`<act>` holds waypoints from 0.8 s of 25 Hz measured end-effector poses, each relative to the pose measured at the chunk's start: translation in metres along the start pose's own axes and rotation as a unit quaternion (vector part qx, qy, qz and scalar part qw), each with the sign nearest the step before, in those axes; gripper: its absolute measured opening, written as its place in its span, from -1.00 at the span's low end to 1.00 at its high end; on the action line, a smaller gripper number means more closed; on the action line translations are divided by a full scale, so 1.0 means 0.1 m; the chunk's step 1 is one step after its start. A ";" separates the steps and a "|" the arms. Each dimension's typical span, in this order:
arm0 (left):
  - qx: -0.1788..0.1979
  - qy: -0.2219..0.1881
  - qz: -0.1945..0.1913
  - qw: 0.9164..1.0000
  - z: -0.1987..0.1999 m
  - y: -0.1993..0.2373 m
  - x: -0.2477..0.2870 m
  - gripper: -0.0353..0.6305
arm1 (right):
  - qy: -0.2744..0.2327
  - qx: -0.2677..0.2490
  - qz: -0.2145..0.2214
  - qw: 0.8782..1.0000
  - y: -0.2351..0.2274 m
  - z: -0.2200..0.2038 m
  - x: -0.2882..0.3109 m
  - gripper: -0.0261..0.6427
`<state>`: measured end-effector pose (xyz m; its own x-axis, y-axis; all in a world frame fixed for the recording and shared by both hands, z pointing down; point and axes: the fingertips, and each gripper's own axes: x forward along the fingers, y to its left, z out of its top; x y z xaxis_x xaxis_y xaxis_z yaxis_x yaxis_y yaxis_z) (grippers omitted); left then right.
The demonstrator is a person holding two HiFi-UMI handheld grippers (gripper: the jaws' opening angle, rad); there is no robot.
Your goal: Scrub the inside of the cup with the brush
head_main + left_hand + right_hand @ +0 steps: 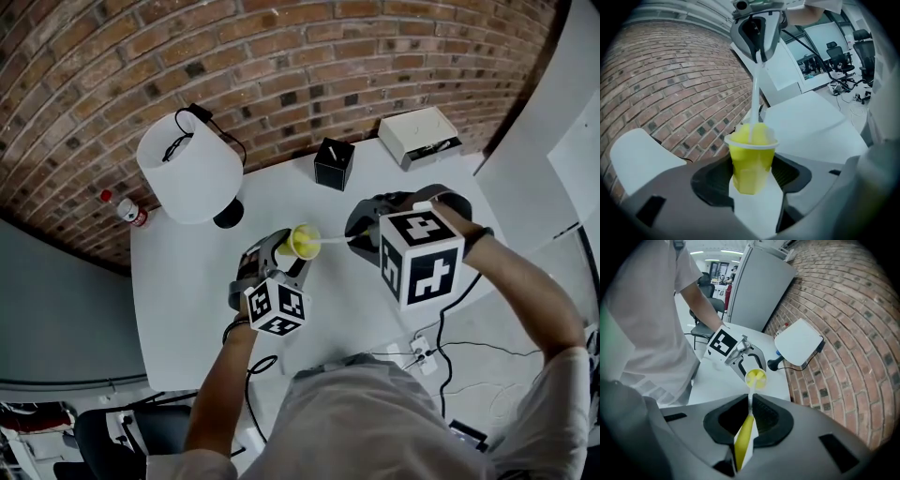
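The left claw (281,255) hugs the yellow cup (751,159) mid-frame, its mouth tipped toward the right claw (750,420), which pinches the brush (755,93) so its tip reaches inside.

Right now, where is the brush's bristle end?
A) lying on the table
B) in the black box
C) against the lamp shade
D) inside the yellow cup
D: the brush, gripped by the right tongs, runs down into the yellow cup, which is clamped in the left tongs.
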<state>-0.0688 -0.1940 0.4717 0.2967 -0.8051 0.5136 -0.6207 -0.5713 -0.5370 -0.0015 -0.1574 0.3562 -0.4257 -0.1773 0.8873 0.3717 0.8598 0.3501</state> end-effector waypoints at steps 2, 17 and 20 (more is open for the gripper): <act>-0.005 0.002 0.006 1.000 -0.01 0.00 0.01 -0.10 | -0.010 0.028 0.007 1.000 -0.01 -0.01 0.03 -0.84; 0.012 -0.008 0.068 0.998 0.09 0.10 -0.01 -0.10 | -0.083 0.385 0.100 0.914 -0.12 -0.29 0.04 -0.83; 0.018 -0.007 0.079 0.997 0.09 0.12 -0.01 -0.10 | -0.099 0.442 0.123 0.883 -0.12 -0.32 0.05 -0.83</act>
<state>-0.0698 -0.2009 0.4587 0.2077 -0.8872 0.4119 -0.6333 -0.4429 -0.6346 0.0185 -0.1838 0.3660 -0.5898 0.0794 0.8036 -0.2795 0.9136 -0.2954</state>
